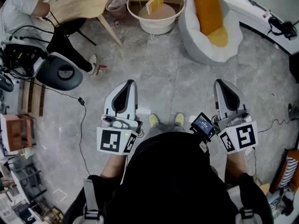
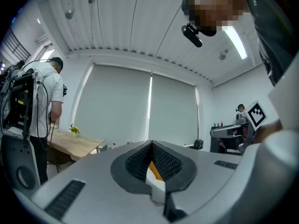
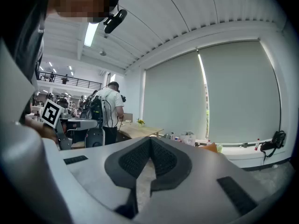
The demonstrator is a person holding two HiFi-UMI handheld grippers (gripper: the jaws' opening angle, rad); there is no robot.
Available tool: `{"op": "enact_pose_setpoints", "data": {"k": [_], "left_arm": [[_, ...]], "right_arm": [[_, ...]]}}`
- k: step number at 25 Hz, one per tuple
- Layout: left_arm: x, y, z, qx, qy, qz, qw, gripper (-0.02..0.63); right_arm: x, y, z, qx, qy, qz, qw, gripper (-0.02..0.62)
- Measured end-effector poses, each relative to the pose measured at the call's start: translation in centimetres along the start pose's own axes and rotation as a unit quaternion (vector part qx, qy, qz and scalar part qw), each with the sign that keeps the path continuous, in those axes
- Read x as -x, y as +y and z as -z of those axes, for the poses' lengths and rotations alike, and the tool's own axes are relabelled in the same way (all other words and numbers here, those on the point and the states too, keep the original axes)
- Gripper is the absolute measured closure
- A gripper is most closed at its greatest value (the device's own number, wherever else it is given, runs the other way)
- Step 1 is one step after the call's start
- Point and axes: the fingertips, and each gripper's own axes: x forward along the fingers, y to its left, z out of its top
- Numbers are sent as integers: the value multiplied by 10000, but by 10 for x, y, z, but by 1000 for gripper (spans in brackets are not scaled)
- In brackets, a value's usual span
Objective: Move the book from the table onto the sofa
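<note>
Books: one book [image 1: 154, 3] on the table [image 1: 158, 27].
Sofas: we saw one sofa [image 1: 201, 45] beside it.
Grippers: two, left gripper [image 1: 130, 82], right gripper [image 1: 219, 82]; jaws were pressed together.

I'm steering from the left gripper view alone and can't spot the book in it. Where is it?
Observer: In the head view the book stands tilted on the round white table, straight ahead of you.
Operator: And the sofa?
Observer: The white sofa sits just right of that table, an orange cushion propped on it.
Operator: Is the right gripper free?
Observer: Yes, its fingers are together with nothing between them.
</note>
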Motion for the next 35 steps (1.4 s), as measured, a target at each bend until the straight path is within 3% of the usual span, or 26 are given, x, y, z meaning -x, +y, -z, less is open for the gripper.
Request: {"op": "enact_pose_setpoints", "data": {"k": [13, 29, 35], "left_arm": [[5, 9, -13, -111, -26, 141, 9998, 595], [39, 69, -12, -103, -194, 80, 9997, 595], [35, 70, -11, -77, -155, 210, 9996, 595]], "right_arm": [[-15, 21, -19, -340, -479, 16, 9983, 589], [-44, 91, -16, -307, -563, -38, 9979, 589], [-49, 93, -16, -356, -550, -7, 9979, 589]]}}
